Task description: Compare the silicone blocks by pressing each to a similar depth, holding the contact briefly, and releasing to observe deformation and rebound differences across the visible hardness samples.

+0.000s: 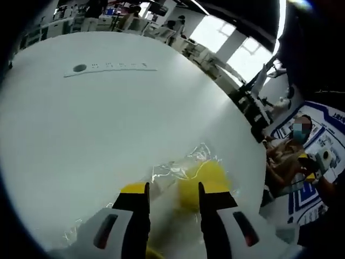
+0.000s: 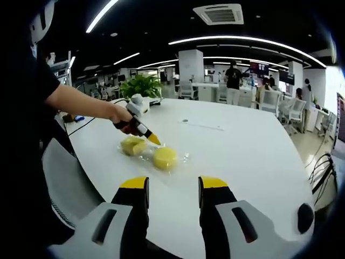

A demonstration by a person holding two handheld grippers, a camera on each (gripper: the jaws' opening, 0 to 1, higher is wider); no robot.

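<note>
With its jaws wide, the left gripper (image 1: pixel 173 190) hovers just over the round yellow block (image 1: pixel 202 181) and should press straight down, slowly; the right gripper (image 2: pixel 172 186) waits open, well behind.

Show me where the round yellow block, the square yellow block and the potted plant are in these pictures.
round yellow block (image 2: pixel 165 157), right gripper view, middle of its top face.
square yellow block (image 2: pixel 132 145), right gripper view, middle of its top face.
potted plant (image 2: pixel 141 85), right gripper view, middle of the leaves.

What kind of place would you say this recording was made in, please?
Most likely an open-plan office: a large white table, office chairs, a ceiling air-conditioning vent and a potted plant.
</note>
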